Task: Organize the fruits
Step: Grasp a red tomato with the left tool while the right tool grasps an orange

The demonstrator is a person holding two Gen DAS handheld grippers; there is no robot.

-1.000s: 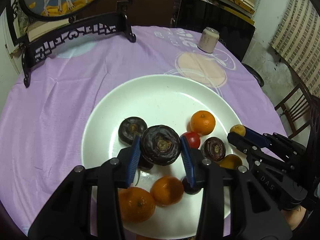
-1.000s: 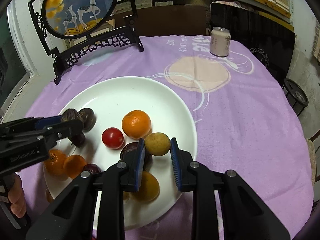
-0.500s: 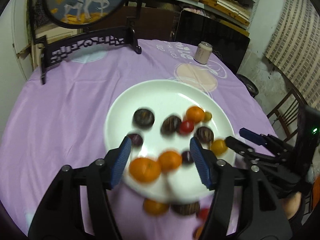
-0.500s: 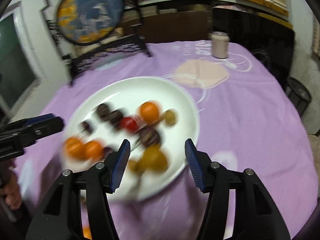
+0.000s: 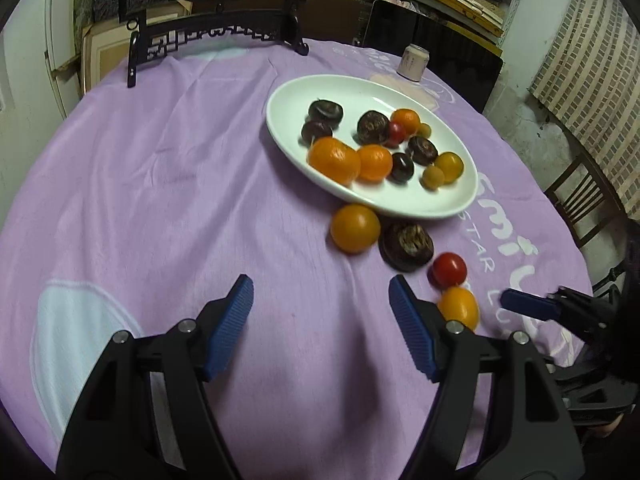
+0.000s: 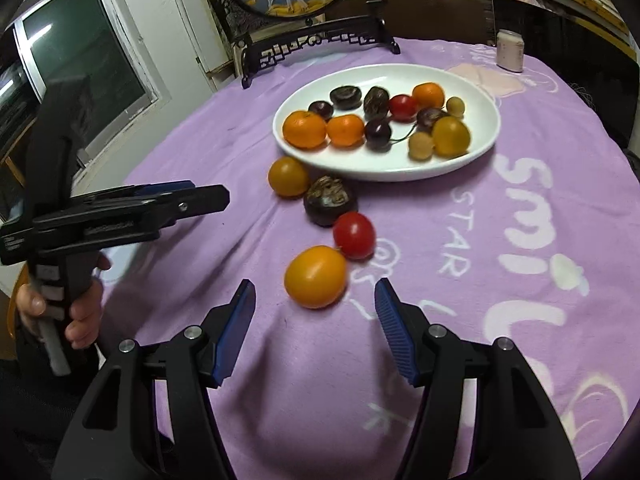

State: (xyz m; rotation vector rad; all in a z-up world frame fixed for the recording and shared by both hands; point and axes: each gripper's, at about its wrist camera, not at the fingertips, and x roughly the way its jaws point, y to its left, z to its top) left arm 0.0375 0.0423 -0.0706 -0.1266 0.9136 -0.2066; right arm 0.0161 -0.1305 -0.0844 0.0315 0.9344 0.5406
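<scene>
A white plate (image 5: pixel 448 204) (image 6: pixel 490 138) on the purple cloth holds several fruits: oranges, dark chestnut-like fruits, a red tomato, yellow ones. Near its front edge on the cloth lie an orange fruit (image 5: pixel 355 227) (image 6: pixel 288 176), a dark fruit (image 5: pixel 407 245) (image 6: pixel 329 201), a red tomato (image 5: pixel 449 269) (image 6: pixel 354 235) and a yellow-orange fruit (image 5: pixel 458 307) (image 6: pixel 315 276). My left gripper (image 5: pixel 321 322) is open and empty, low over the cloth. My right gripper (image 6: pixel 315 322) is open and empty, just short of the yellow-orange fruit.
A carved black stand with a round deer painting (image 5: pixel 216 36) (image 6: pixel 316 44) stands at the table's far side. A pale can (image 5: pixel 413 63) (image 6: pixel 509 50) sits far right. A chair (image 5: pixel 584 200) is beyond the right edge. The left gripper's body (image 6: pixel 120 208) shows left of the loose fruits.
Both grippers have pulled back from the plate and opened wide. The left one released the dark fruit it held a second ago. Loose fruits on the cloth have come into view.
</scene>
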